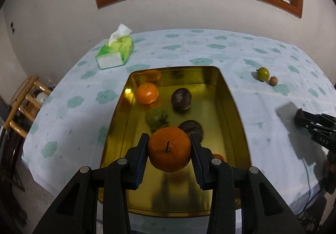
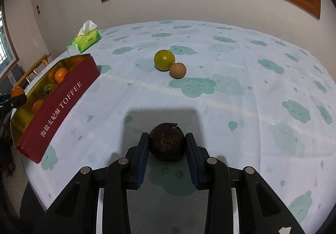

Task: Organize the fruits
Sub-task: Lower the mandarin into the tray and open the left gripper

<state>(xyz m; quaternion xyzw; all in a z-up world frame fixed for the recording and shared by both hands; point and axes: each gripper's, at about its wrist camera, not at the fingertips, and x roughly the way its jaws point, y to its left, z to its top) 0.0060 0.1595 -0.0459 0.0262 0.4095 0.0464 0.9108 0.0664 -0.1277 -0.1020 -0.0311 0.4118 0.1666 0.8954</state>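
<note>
My left gripper [image 1: 169,145] is shut on an orange [image 1: 169,149] and holds it above the near part of the gold-lined toffee tin [image 1: 229,95]. In the tin lie another orange [image 1: 147,93], a green fruit [image 1: 156,117] and two dark brown fruits [image 1: 181,98]. My right gripper [image 2: 167,141] is shut on a dark brown fruit [image 2: 167,142] just above the tablecloth. A green fruit [image 2: 164,59] and a small tan fruit [image 2: 177,70] touch each other on the cloth ahead of it. The tin's red side [image 2: 61,106] is at the left.
A green tissue box [image 1: 115,51] stands at the table's far left corner and also shows in the right wrist view [image 2: 85,42]. A wooden chair [image 1: 23,103] is beyond the left table edge. The wall and window are behind the table.
</note>
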